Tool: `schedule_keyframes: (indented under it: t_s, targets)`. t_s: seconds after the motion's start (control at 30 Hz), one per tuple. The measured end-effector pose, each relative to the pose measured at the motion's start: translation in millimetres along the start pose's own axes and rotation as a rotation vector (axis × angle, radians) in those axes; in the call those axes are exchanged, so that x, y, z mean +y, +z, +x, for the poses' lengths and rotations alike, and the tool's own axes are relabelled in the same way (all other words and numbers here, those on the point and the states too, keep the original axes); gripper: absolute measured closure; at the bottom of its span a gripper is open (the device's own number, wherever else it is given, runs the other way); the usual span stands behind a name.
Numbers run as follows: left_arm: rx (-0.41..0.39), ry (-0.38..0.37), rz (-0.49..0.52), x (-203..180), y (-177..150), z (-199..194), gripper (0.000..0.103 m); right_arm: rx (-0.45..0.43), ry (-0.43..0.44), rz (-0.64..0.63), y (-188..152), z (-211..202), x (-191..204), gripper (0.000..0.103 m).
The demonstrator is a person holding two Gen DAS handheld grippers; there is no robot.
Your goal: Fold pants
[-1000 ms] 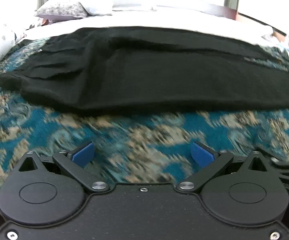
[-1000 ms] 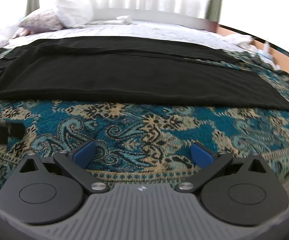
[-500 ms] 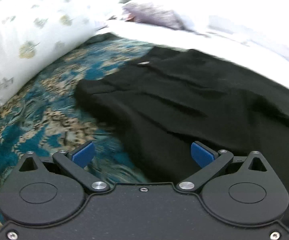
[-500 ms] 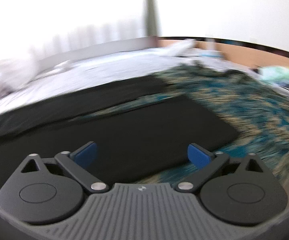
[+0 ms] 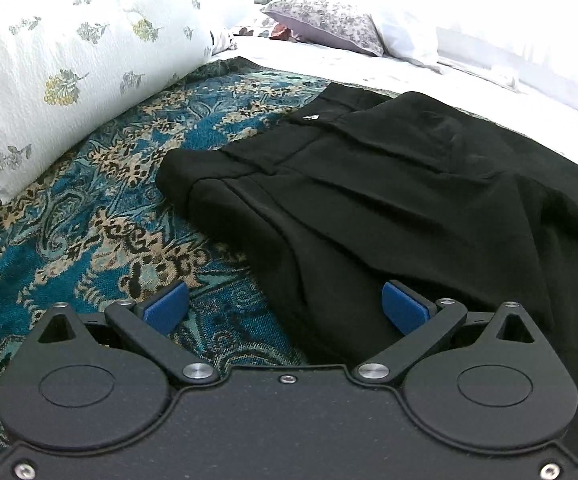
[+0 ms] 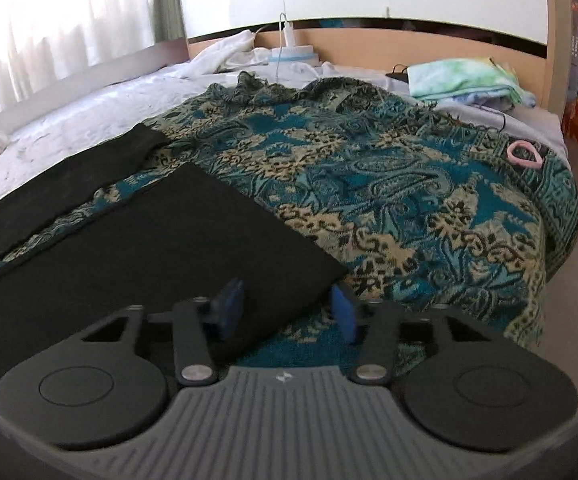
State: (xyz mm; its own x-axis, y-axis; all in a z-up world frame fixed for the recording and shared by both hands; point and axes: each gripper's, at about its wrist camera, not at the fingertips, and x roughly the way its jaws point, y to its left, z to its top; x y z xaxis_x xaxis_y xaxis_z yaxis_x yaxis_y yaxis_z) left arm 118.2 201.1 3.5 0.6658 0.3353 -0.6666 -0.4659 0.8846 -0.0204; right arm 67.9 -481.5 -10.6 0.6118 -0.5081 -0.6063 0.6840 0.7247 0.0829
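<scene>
Black pants lie flat on a teal patterned bedspread [image 5: 101, 216]. The left wrist view shows their waist end [image 5: 369, 184]. My left gripper [image 5: 285, 308] is wide open, its right pad over the near edge of the waist and its left pad over the bedspread. The right wrist view shows the near leg's cuff end [image 6: 177, 248] and the far leg [image 6: 61, 196]. My right gripper [image 6: 287, 310] is partly closed, its blue pads on either side of the near cuff corner, with a gap still between them.
A white floral pillow [image 5: 69, 52] lies left of the waist, more pillows [image 5: 329, 20] behind. In the right wrist view, a folded green towel [image 6: 461, 76] and a pink ring [image 6: 523, 154] lie near the bed's far end; the bed edge drops at right.
Both grippers swung apart from the pants' middle: the left to the waist end, the right to the cuff end. The right jaws have narrowed around the cuff corner.
</scene>
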Motion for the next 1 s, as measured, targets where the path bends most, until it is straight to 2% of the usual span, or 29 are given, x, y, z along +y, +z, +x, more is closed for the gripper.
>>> schedule_keyframes:
  t_s: [0.03,0.07,0.23,0.3,0.33,0.37,0.4,0.43,0.47,0.6,0.7,0.77,0.8,0.9,1.0]
  targets:
    - [-0.001,0.001,0.001,-0.1,0.1,0.0,0.000,-0.002,-0.025,0.005,0.6,-0.6,-0.7,0.089]
    - [-0.001,0.000,0.002,-0.4,0.1,-0.3,0.000,-0.003,-0.028,0.020,2.5,-0.3,-4.2,0.093]
    - [0.008,0.006,0.011,-1.2,2.5,-2.0,0.001,0.009,-0.070,0.075,6.7,-1.9,-14.4,0.092]
    - [0.016,0.008,0.030,-2.1,6.9,-6.6,0.002,0.005,-0.123,0.053,9.5,-6.2,-8.8,0.092]
    - [0.015,0.011,0.043,-2.8,9.5,-9.7,0.002,-0.006,-0.173,0.031,12.2,-9.1,-4.8,0.078]
    - [0.007,0.016,0.058,-3.7,13.2,-13.9,0.002,-0.014,-0.186,0.021,16.1,-13.3,-2.4,0.058]
    - [-0.003,0.015,0.066,-4.6,17.3,-18.0,0.002,-0.017,-0.179,0.020,20.9,-16.6,-1.0,0.053]
    - [-0.018,0.005,0.074,-5.1,22.5,-23.3,0.001,-0.024,-0.147,0.023,26.9,-22.2,0.9,0.040]
    - [-0.032,-0.010,0.077,-5.6,28.6,-28.7,0.001,-0.035,-0.108,0.022,34.2,-28.4,4.5,0.033]
    - [-0.040,-0.110,0.033,-12.6,65.8,-43.2,0.000,-0.030,0.051,0.033,68.0,-42.8,32.3,0.018]
    - [0.041,-0.199,-0.036,-27.1,101.1,-34.4,0.000,0.029,0.198,0.068,94.8,-40.0,67.2,0.011]
    - [0.108,-0.248,-0.098,-37.4,124.2,-20.7,0.000,0.076,0.260,0.076,110.9,-32.5,96.1,0.005]
    - [0.138,-0.260,-0.143,-44.0,135.9,-11.8,0.000,0.094,0.278,0.078,117.0,-28.1,113.6,0.001]
    - [0.219,-0.267,-0.251,-66.0,161.8,16.2,0.000,0.141,0.315,0.081,129.7,-10.7,162.7,0.000]
    - [0.244,-0.236,-0.317,-98.2,180.9,46.6,0.000,0.184,0.317,0.103,136.2,15.3,212.1,0.000]
